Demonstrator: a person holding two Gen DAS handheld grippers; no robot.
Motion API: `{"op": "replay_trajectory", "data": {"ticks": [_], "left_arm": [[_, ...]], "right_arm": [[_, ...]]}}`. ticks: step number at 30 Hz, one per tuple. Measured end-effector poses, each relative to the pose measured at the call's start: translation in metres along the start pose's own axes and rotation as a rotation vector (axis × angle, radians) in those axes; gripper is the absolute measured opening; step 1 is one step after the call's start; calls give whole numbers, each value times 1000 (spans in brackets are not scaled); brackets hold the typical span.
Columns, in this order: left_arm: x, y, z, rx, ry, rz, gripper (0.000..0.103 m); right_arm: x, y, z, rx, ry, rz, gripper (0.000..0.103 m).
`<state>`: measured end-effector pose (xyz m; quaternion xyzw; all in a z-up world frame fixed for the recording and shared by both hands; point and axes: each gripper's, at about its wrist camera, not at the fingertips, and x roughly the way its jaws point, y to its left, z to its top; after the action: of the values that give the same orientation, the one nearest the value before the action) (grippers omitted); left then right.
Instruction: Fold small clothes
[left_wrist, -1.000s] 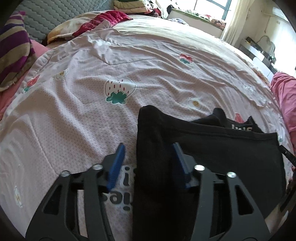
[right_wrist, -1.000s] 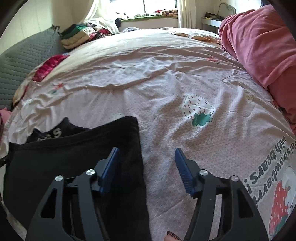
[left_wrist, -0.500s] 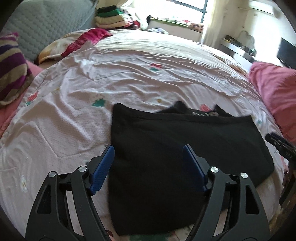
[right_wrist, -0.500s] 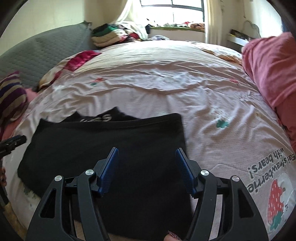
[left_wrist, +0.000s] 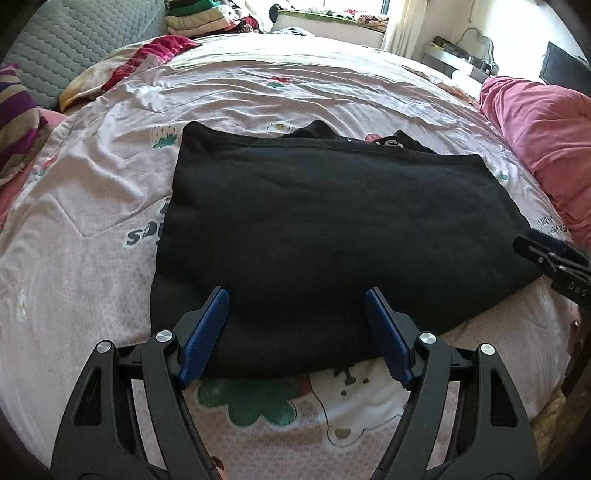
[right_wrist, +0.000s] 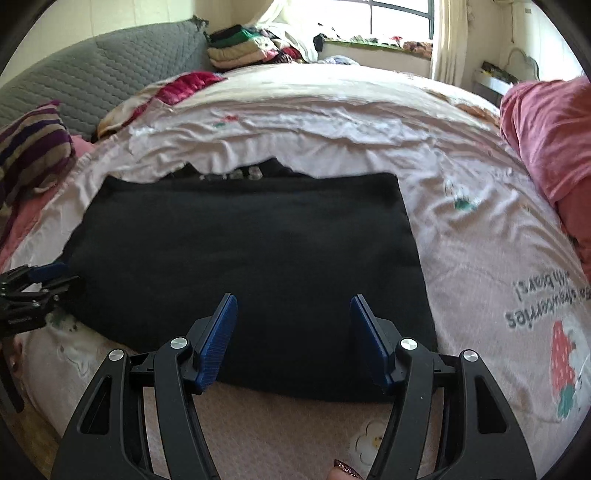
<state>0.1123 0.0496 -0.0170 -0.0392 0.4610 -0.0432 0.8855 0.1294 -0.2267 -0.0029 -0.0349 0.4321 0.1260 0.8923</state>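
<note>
My left tongs (left_wrist: 295, 332) and right tongs (right_wrist: 291, 339) were both wide and held nothing. The black top (left_wrist: 332, 229) lay folded flat on the bed (left_wrist: 92, 184), so I think I hung back to plan the next fold.

A black garment (left_wrist: 332, 229) lies flat on the bed, folded into a broad rectangle; its near edge runs straight across, its left and right sides are neat folds; at the far edge a lower layer peeks out, showing white letters (left_wrist: 388, 142); the fabric looks thick, matte and nearly unwrinkled.
</note>
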Motion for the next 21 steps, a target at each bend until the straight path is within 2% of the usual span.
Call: {"op": "replay_trajectory", "data": {"ticks": [6, 10, 16, 21], "left_arm": [[2, 2, -5, -5, 4, -6, 68], [3, 1, -7, 2, 4, -1, 68], [2, 0, -8, 7, 4, 4, 68], [2, 0, -8, 6, 3, 2, 68]], "right_arm": [[11, -17, -16, 97, 74, -7, 62], [9, -22, -22, 146, 71, 5, 62], [7, -18, -23, 131, 63, -20, 62], [4, -24, -21, 173, 49, 6, 62]]}}
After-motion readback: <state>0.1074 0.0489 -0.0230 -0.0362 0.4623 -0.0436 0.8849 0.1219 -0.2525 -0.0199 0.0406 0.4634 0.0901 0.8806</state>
